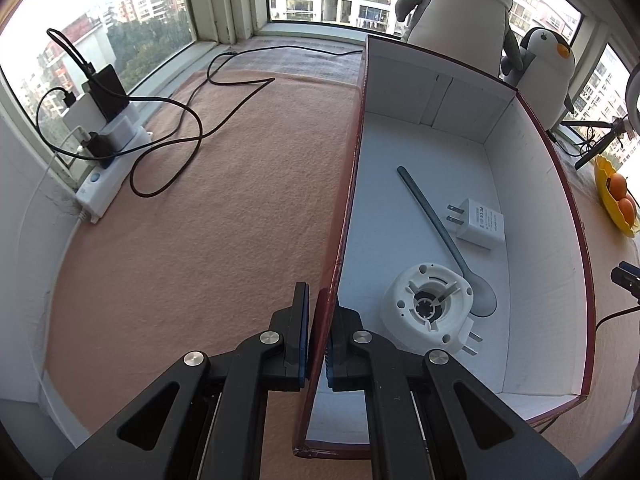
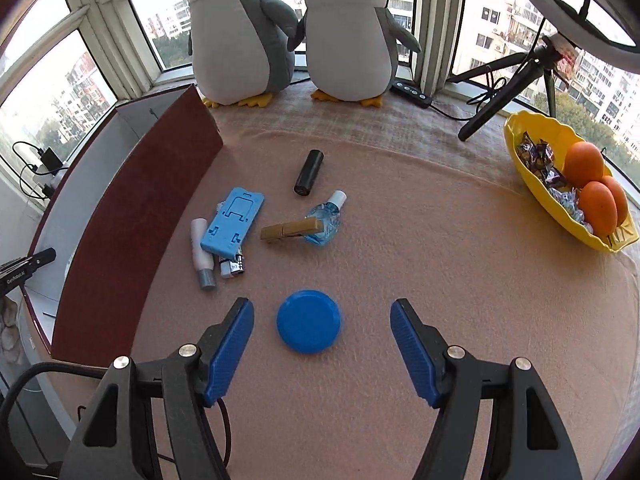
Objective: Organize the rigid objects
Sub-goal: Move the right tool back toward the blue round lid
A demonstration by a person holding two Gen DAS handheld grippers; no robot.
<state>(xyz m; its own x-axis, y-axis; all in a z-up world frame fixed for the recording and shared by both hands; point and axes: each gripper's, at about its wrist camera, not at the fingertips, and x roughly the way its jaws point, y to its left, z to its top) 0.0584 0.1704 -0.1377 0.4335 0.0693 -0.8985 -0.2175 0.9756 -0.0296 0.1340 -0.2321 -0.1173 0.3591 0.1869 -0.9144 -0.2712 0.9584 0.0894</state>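
My left gripper (image 1: 320, 340) is shut on the left wall of a red cardboard box (image 1: 344, 208) with a white inside. In the box lie a metal spoon (image 1: 440, 228), a white charger plug (image 1: 480, 222) and a white round plastic part (image 1: 430, 308). My right gripper (image 2: 322, 344) is open, with a blue round lid (image 2: 309, 326) on the cloth between its fingers. Beyond it lie a blue phone stand (image 2: 232, 226), a white tube (image 2: 202, 254), a lighter (image 2: 234, 267), a wooden clothespin (image 2: 290, 230), a small blue bottle (image 2: 325, 222) and a black cylinder (image 2: 309, 172). The box (image 2: 132, 216) stands at the left there.
A pink cloth (image 1: 224, 220) covers the sill. A power strip with chargers and black cables (image 1: 108, 140) sits far left. Two plush penguins (image 2: 288, 32) stand by the window. A yellow bowl with oranges and candy (image 2: 568, 184) is at the right, next to a tripod (image 2: 504, 92).
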